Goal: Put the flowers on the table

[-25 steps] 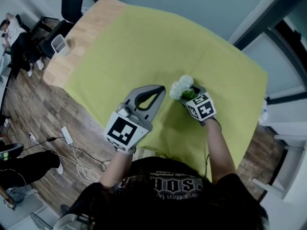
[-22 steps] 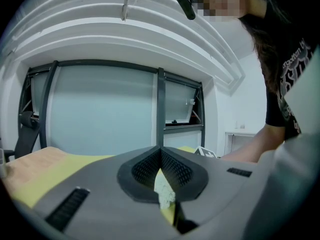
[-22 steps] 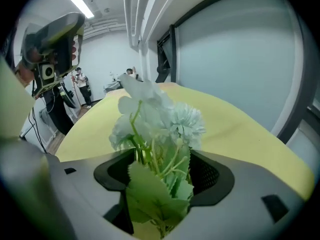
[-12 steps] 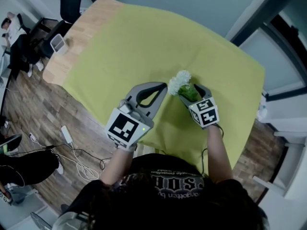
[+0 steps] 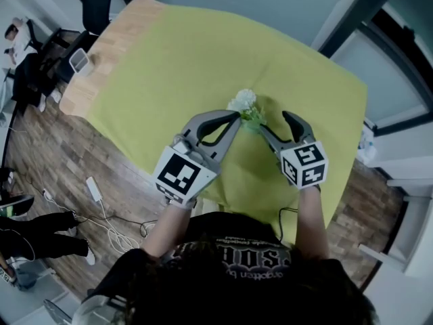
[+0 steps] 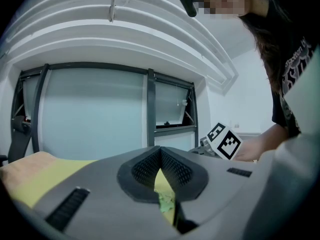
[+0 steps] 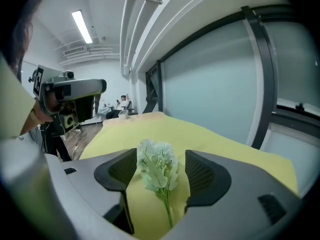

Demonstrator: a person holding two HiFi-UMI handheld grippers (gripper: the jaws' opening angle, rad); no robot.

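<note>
A small bunch of white flowers [image 5: 245, 102] with green leaves lies on the yellow-green tablecloth [image 5: 189, 59]. In the right gripper view the flowers [image 7: 158, 160] lie between my right gripper's [image 7: 160, 168] jaws, which stand wide apart and do not touch them. In the head view the right gripper [image 5: 274, 122] sits just right of the stems. My left gripper [image 5: 233, 116] is shut, its tips right beside the flowers on their left. In the left gripper view the pads [image 6: 161, 153] meet, and a bit of green leaf [image 6: 166, 202] shows through the gap below them.
The cloth covers most of a wooden table [image 5: 111, 49], bare at its left end, where a small white container [image 5: 79, 61] stands. Cables and a power strip [image 5: 95, 191] lie on the floor at left. A person [image 5: 20, 42] sits beyond the table's left end.
My right gripper opened, let go of the flowers and drew back toward me. The flowers now lie on the cloth. My left gripper moved up to the flowers.
</note>
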